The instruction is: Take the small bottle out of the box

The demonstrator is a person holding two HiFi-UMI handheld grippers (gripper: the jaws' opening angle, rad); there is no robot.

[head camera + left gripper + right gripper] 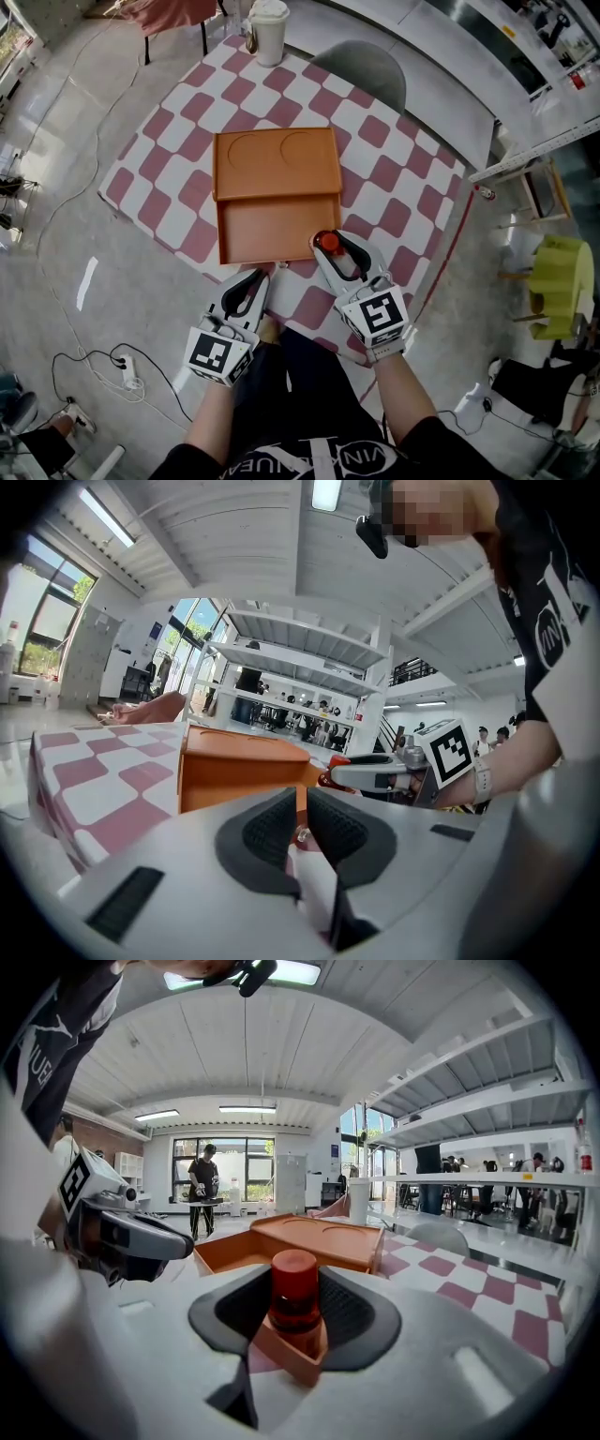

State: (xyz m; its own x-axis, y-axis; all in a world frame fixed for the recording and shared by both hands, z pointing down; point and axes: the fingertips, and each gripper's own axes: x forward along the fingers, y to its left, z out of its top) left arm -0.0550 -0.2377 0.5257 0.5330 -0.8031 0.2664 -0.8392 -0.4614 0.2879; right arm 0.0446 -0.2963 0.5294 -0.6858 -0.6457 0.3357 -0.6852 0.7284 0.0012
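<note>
Now: grasp small bottle [294,1290] standing in box [272,230] near right corner.
Right gripper [333,253] jaws apart around it, not pressing: squeeze below cap, lift straight up. Left gripper [265,277] jaws clamp box's near wall.

Bright, even daylight; long white ceiling strip lamps [248,1108] glow above the right gripper [295,1283]; tall glass windows [251,1162] beyond it glare; shadows faint; fisheye edges bend, darken; near jaws blurred.

Pink-checked table [394,178], grey chair [370,70], pale glossy floor [56,131], white shelving [281,653].
</note>
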